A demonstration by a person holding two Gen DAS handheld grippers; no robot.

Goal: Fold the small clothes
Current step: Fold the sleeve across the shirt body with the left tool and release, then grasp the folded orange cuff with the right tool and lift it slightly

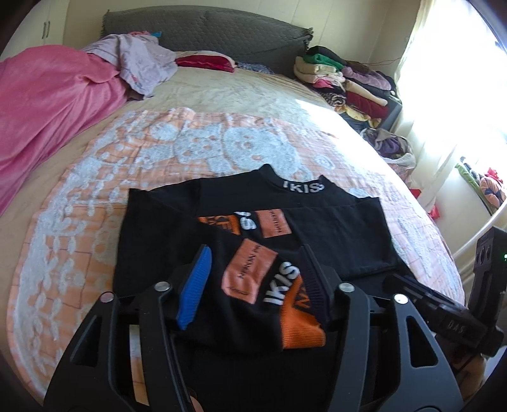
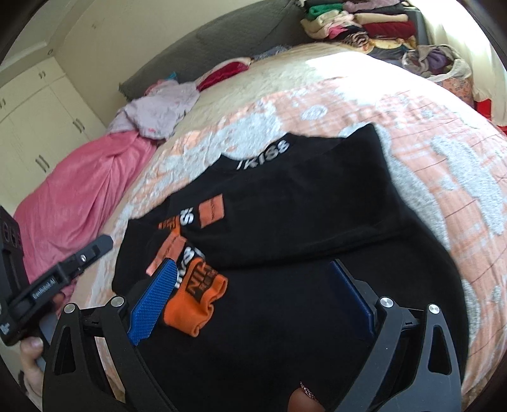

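A black top [image 1: 332, 234] with orange patches and white "IKISS" lettering lies partly folded on the peach-and-white bedspread [image 1: 95, 196]. One sleeve, ending in an orange cuff [image 1: 301, 329], is laid across its front. My left gripper [image 1: 253, 282] is open just above that sleeve, which lies loose between the blue pads [image 1: 193, 285]. In the right wrist view the same top [image 2: 317, 206] fills the middle, with the cuff [image 2: 196, 304] at lower left. My right gripper [image 2: 253, 298] stands wide open over the black cloth near the hem, holding nothing.
A pink blanket [image 1: 47, 104] is heaped at the bed's left. A lilac garment [image 1: 139, 60] lies near the grey headboard [image 1: 206, 28]. Stacks of folded clothes [image 1: 345, 82] and a bag of clothes [image 1: 393, 145] sit by the sunlit window. Wardrobe doors [image 2: 41, 133] stand behind.
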